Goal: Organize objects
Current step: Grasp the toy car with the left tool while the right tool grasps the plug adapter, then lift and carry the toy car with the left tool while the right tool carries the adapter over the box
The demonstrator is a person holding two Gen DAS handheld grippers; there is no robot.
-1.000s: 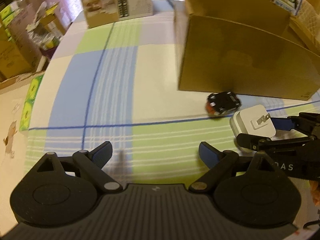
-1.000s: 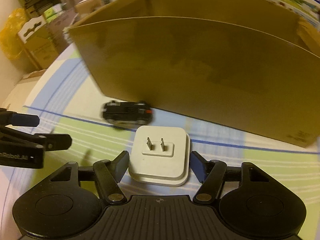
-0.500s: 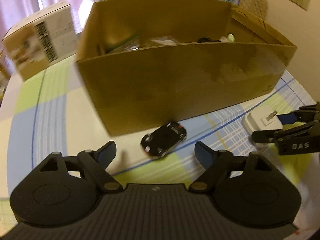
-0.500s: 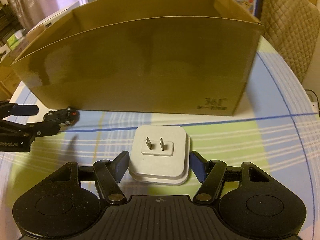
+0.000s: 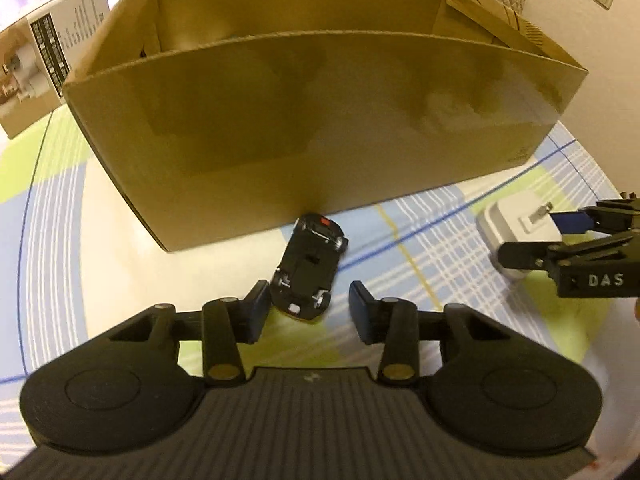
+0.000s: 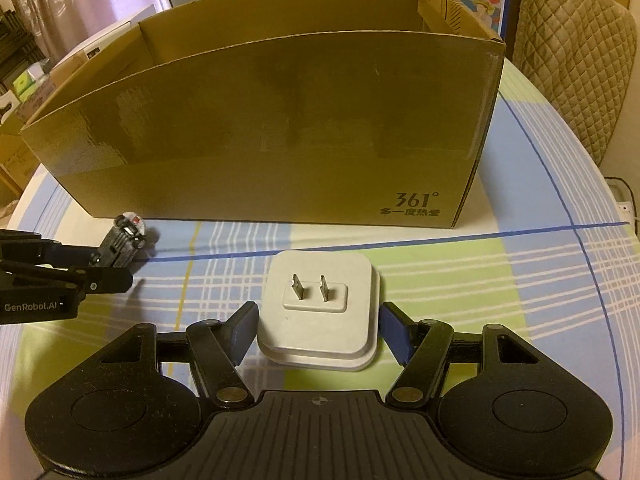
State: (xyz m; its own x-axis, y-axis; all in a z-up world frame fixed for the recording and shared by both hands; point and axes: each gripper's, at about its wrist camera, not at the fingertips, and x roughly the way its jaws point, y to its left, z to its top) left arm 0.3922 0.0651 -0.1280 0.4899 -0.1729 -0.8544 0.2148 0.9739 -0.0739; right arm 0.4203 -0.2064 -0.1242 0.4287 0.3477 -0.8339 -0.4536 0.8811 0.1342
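**Two grippers, two grabs, one box waiting behind**

At the far left of the table, a printed carton (image 5: 36, 60) stands apart from the work and plays no visible part in it.

Next comes the left gripper (image 5: 306, 310), tilted down at the cloth (image 5: 120, 216). A black toy car (image 5: 310, 268) lies between its fingers, nose toward the box. The jaws are closing: the left pad sits at the car's flank, while the right pad still shows a gap of cloth beside it, so the car is straddled but not yet pinched. The car lies at a slant across the jaws, which may be why one pad meets it first; I judge it could twist or roll on its wheels as the squeeze finishes.

Behind both grippers stands the open cardboard box (image 6: 280, 132), its long wall facing them and its top open. It looks like the place where loose items are meant to go, which would explain both items being taken just in front of it.

To the right, the right gripper (image 6: 316, 330) has a white plug adapter (image 6: 320, 304) between its fingers, prongs up. Both pads lie at the adapter's sides, gripping across its width, though whether they press firmly is hard to say. The adapter appears to rest flat on the cloth, so the lift is not yet made.

At the far right a quilted chair (image 6: 576, 52) stands behind the table edge.
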